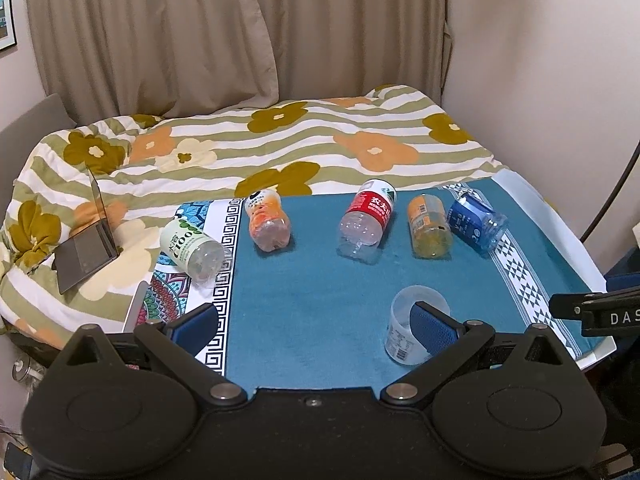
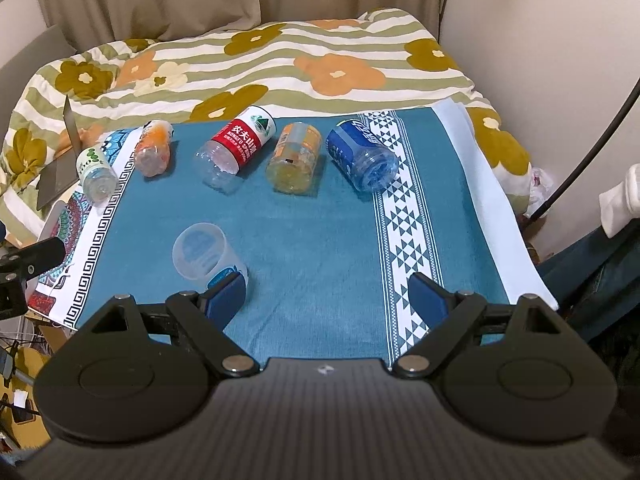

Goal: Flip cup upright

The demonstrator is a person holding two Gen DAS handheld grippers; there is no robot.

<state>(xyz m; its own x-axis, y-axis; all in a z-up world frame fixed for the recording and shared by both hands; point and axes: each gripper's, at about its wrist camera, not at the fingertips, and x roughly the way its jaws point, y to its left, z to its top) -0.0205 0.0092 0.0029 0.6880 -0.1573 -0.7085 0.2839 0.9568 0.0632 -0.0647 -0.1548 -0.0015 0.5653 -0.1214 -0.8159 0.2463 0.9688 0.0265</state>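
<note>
Cup (image 2: pixel 208 257), translucent plastic with a printed label, lies on its side on the teal cloth (image 2: pixel 320 220) covering the tabletop, mouth toward 11 o'clock in the right wrist view. Left gripper (image 1: pixel 316 330) has jaws released wide, with the cup just past its right pad. Right gripper (image 2: pixel 326 300) is likewise spread, grasping nothing; its left pad overlaps the cup's base in the picture, contact unclear. At 12 o'clock, five bottles lie toppled in a row, among them a red-labelled bottle (image 2: pixel 240 146) and a blue bottle (image 2: pixel 362 154).
</note>
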